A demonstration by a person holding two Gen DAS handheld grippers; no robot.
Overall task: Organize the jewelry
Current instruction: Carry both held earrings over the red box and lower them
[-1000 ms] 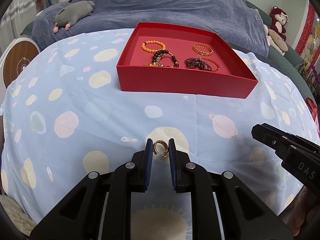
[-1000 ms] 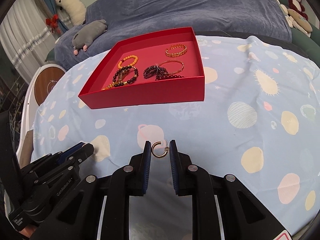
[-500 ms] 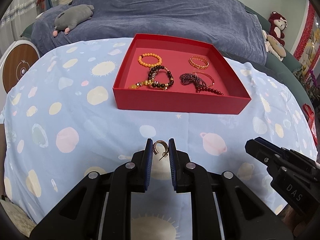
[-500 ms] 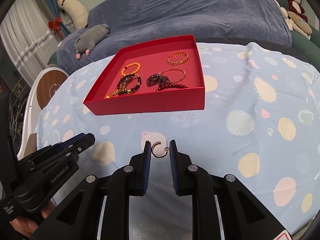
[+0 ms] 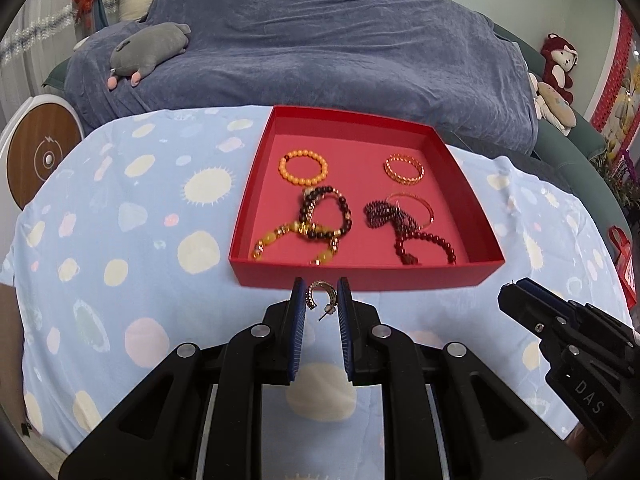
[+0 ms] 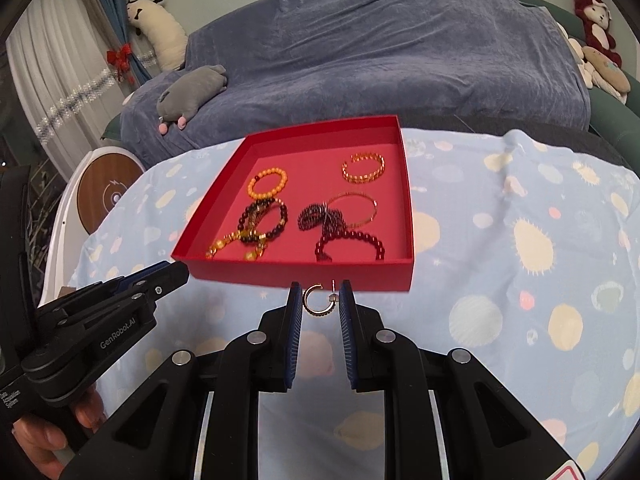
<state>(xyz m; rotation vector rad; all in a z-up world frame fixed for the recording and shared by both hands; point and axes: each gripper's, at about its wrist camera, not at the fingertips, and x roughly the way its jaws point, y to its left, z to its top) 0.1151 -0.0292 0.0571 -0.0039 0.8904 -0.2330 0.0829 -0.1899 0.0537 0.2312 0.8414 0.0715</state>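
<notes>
A red tray (image 5: 360, 278) (image 6: 304, 276) sits on the blue spotted cloth and holds several bracelets: an orange bead one (image 5: 303, 167), a gold one (image 5: 404, 169), and dark bead ones (image 5: 325, 216). My left gripper (image 5: 320, 300) is shut on a hoop earring (image 5: 320, 294) and holds it above the cloth before the tray's near wall. My right gripper (image 6: 319, 300) is shut on a gold hoop earring (image 6: 318, 300), also just before the tray's near wall. Each gripper shows in the other's view, the right one at the right edge (image 5: 560, 320), the left one at the left (image 6: 120, 308).
A bed under a dark blue cover (image 5: 320, 48) lies behind the table, with a grey plush toy (image 5: 148, 50) on it. A round wooden-faced device (image 5: 40, 160) stands at the left. Plush toys (image 5: 556, 76) sit at the far right.
Both grippers have risen and moved toward the tray, each still holding its earring. The tray's inside now shows from higher up.
</notes>
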